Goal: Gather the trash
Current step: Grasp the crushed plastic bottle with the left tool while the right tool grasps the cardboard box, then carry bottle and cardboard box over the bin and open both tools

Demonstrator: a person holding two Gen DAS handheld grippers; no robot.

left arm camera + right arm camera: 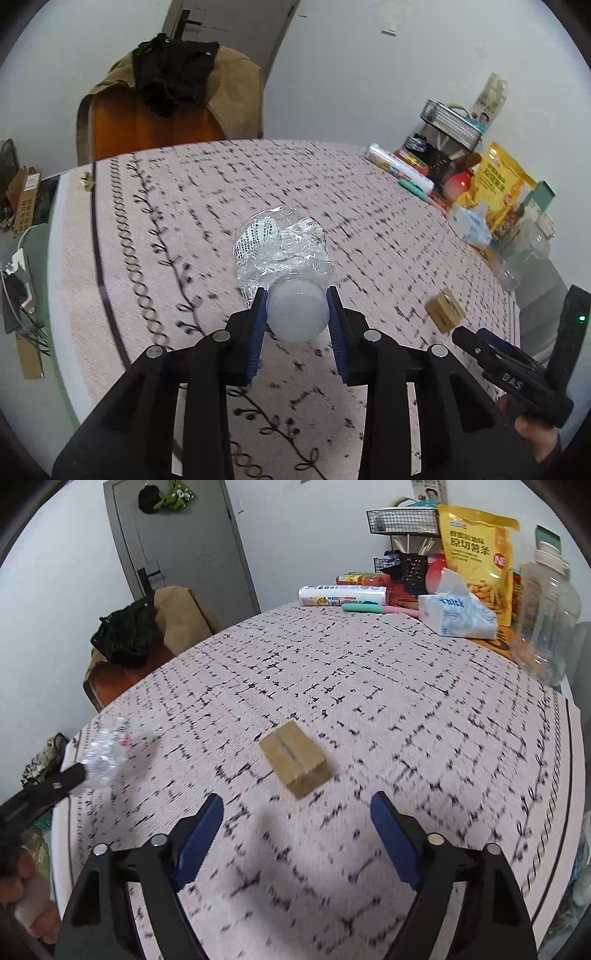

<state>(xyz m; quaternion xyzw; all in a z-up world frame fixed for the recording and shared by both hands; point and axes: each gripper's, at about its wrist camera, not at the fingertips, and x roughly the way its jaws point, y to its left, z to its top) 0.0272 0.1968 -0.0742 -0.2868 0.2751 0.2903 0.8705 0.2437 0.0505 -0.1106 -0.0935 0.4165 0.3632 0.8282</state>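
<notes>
My left gripper is shut on the white cap end of a crushed clear plastic bottle and holds it above the pink patterned tablecloth. In the right wrist view the bottle shows blurred at the left, held by the left gripper. My right gripper is open and empty, just short of a small brown cardboard box that lies on the cloth. The box and the right gripper also show at the right of the left wrist view.
At the far right of the table stand a yellow snack bag, a tissue pack, a large clear jar, a wire rack and a printed roll. A chair with clothes stands beyond the table.
</notes>
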